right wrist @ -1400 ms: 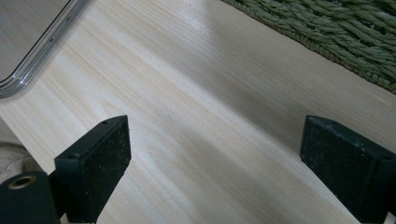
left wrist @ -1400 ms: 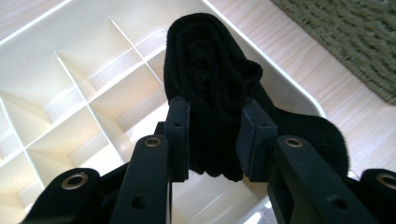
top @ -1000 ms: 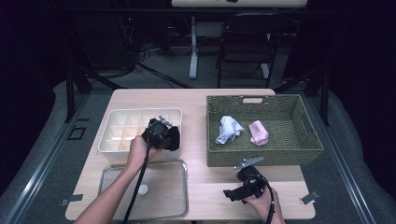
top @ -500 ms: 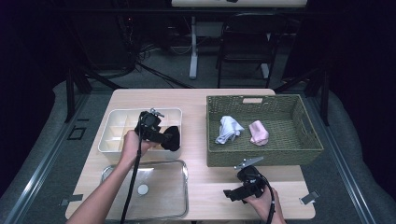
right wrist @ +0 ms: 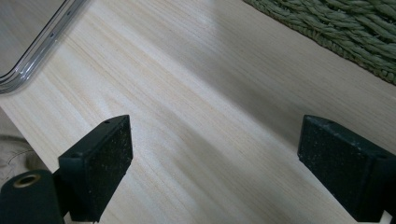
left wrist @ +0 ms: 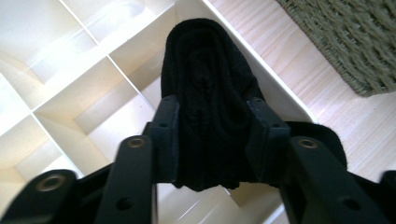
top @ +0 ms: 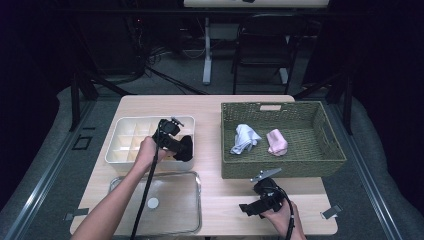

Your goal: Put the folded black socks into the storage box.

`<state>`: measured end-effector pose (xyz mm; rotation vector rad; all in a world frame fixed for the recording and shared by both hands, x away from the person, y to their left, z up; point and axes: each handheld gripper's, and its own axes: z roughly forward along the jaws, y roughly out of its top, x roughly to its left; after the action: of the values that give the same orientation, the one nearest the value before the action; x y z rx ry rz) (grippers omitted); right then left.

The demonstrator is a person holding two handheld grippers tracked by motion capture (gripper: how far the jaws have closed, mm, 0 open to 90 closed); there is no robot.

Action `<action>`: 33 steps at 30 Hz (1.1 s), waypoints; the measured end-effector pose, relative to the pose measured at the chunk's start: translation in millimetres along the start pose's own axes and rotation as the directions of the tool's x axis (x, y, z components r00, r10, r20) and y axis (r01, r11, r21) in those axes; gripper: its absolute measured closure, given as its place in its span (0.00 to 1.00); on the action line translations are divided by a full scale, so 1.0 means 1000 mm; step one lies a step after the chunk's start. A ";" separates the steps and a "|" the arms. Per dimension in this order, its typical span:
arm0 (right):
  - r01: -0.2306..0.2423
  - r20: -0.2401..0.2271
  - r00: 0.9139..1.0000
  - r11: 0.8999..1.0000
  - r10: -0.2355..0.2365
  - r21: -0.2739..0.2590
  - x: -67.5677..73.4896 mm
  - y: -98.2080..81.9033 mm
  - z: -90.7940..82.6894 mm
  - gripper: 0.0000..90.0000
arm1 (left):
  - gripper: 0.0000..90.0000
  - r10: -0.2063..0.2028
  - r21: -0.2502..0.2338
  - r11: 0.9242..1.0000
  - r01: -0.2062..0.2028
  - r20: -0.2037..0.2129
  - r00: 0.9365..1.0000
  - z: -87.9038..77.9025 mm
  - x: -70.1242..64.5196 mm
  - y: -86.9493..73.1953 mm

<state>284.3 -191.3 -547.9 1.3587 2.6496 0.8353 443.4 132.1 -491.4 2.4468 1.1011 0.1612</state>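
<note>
The black rolled sock [left wrist: 210, 116] sits pinched between the 2 jaws of the left gripper [left wrist: 212, 126], its rounded end pointing up the frame over the right edge of the white divided box [left wrist: 93, 84]; in the high view the same dark bundle [top: 184, 148] lies at the right end of that box [top: 125, 135], left of centre in the frame. The step in hand looks like placing the sock into 1 of the box's compartments, and the jaws have just been closing, with the sock between them and the pads pressed into its sides. The next move probably calls for lowering the bundle squarely into a cell near the right wall, then parting the jaws enough to free it without dragging it back out. The sock is soft, thick-knit and matte black, folded into a compact roll that bulges past the pads. Lower right in the high view, the right gripper [top: 260, 202] rests over bare table [top: 300, 220] with its jaws wide apart and nothing between them. Upper right, the woven basket [top: 300, 165] holds a pale blue-white sock [top: 245, 139] and a pink sock [top: 276, 142]; a clear tray [top: 192, 200] lies at lower left.
</note>
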 end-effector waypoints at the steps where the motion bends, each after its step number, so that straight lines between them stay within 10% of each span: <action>1: 0.007 0.007 1.000 1.000 -0.007 0.009 0.000 0.000 0.000 0.11 | 0.72 -0.001 -0.002 1.000 0.001 -0.003 1.000 0.001 -0.001 -0.001; 15: 0.012 -0.004 1.000 1.000 -0.012 0.020 0.003 0.002 0.005 0.11 | 0.80 0.076 0.081 0.994 -0.074 -0.012 0.997 0.020 -0.017 -0.007; 33: 0.002 -0.006 1.000 1.000 -0.002 0.017 -0.002 0.001 -0.001 0.11 | 0.74 0.064 0.068 0.995 -0.068 0.058 0.996 0.014 -0.010 -0.007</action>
<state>286.2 -192.3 -547.1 1.3588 2.6681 0.8194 436.1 124.1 -506.6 2.5352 1.0185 0.0761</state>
